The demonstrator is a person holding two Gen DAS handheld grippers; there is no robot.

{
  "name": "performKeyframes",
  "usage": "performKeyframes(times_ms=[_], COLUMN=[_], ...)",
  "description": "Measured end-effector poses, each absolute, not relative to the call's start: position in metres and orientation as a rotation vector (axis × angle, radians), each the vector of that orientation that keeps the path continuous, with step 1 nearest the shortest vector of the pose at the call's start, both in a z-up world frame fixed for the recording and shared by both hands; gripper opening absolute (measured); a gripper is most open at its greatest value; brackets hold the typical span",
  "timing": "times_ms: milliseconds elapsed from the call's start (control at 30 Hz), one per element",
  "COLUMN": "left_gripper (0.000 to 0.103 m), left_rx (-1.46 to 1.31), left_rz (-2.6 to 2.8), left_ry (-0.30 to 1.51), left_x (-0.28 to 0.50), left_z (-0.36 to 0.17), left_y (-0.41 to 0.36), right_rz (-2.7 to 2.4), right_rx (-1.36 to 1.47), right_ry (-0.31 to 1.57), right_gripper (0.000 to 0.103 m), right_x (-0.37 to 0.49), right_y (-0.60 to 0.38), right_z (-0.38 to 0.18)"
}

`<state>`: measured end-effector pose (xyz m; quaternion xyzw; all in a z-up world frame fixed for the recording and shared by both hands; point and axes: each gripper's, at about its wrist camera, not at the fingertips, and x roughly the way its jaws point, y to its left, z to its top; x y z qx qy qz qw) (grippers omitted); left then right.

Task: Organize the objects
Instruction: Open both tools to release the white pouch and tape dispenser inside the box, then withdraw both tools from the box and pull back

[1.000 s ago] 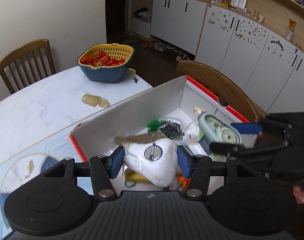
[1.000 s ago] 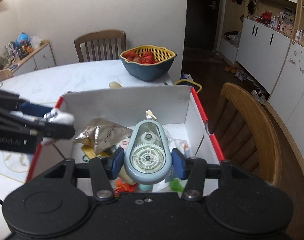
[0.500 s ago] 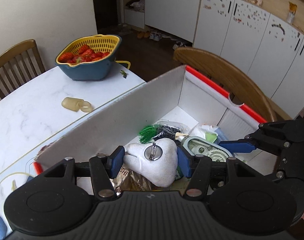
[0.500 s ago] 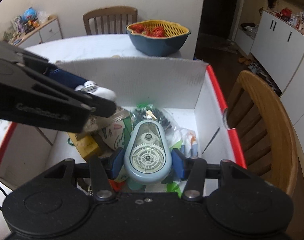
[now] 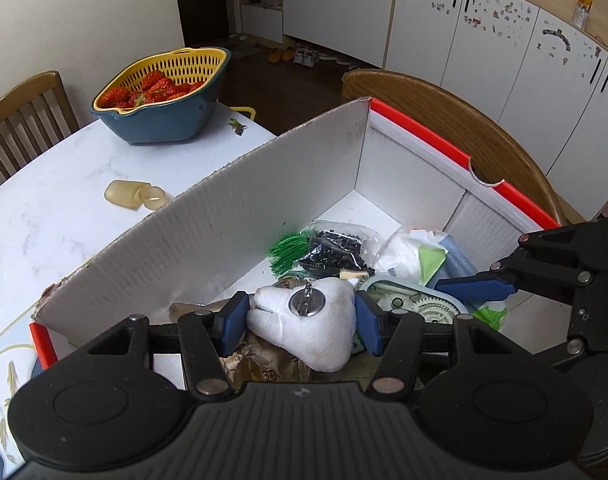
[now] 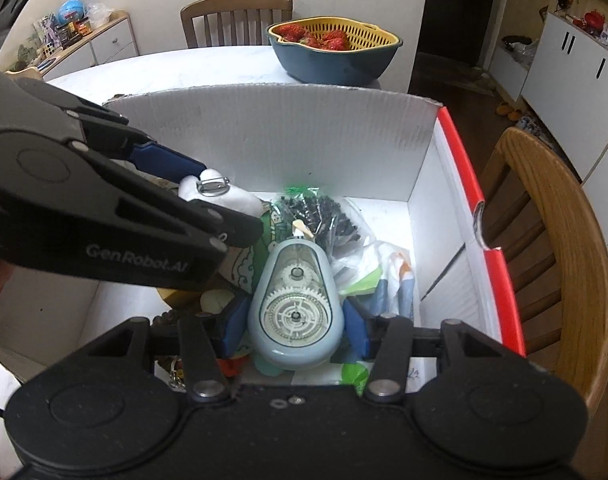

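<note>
Sitting at far left edge of desk: wooden chair. Resting near far desk corner: blue bowl with yellow strainer holding strawberries. Lying on bare desk between bowl and box: pale translucent cap. Standing at near right desk edge: open white cardboard box with red rim.

Gripping white fuzzy pouch with metal clasp on top: left hand-held gripper, blue pads pressing both sides, jaws about half spread, pouch hanging over left part of box above crumpled brown wrapper. Lying on box floor toward far wall: green tassel and clear bag of black bits, touching. Lying toward right wall: white plastic bag with green paper inside.

Clamping light blue teardrop dispenser with visible gears: right hand-held gripper, pads touching both flanks, jaws about half spread, dispenser hanging over right middle of box, just beside pouch. Standing beyond right box wall: round-backed wooden chair.
</note>
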<state>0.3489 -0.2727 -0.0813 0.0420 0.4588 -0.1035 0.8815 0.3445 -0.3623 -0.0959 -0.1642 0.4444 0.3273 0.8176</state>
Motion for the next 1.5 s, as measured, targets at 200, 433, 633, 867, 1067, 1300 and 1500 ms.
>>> performKeyframes(times_ms=[200, 433, 633, 867, 1067, 1300, 1500], left_gripper=[0.058, 0.064, 0.070, 0.070, 0.070, 0.075, 0.075], left_rx=[0.098, 0.149, 0.123, 0.095, 0.067, 0.016, -0.012], left_rz=[-0.225, -0.230, -0.228, -0.223, -0.214, -0.200, -0.192], left_ry=[0.949, 0.940, 0.931, 0.899, 0.853, 0.796, 0.742], left_x=[0.347, 0.342, 0.335, 0.321, 0.303, 0.280, 0.259], left_z=[-0.081, -0.082, -0.077, -0.064, -0.045, -0.023, -0.004], left_y=[-0.274, -0.281, -0.277, -0.272, -0.265, -0.247, -0.226], right_rz=[0.702, 0.710, 0.720, 0.723, 0.713, 0.693, 0.666], right_rx=[-0.333, -0.332, -0.318, -0.283, -0.235, -0.180, -0.131], right_ry=[0.968, 0.960, 0.947, 0.921, 0.883, 0.841, 0.811], right_gripper=[0.050, 0.058, 0.063, 0.066, 0.073, 0.078, 0.081], right_x=[0.344, 0.340, 0.336, 0.328, 0.319, 0.306, 0.291], right_y=[-0.367, -0.371, -0.374, -0.379, -0.386, -0.390, -0.386], right_z=[-0.094, -0.090, -0.084, -0.074, -0.059, -0.042, -0.030])
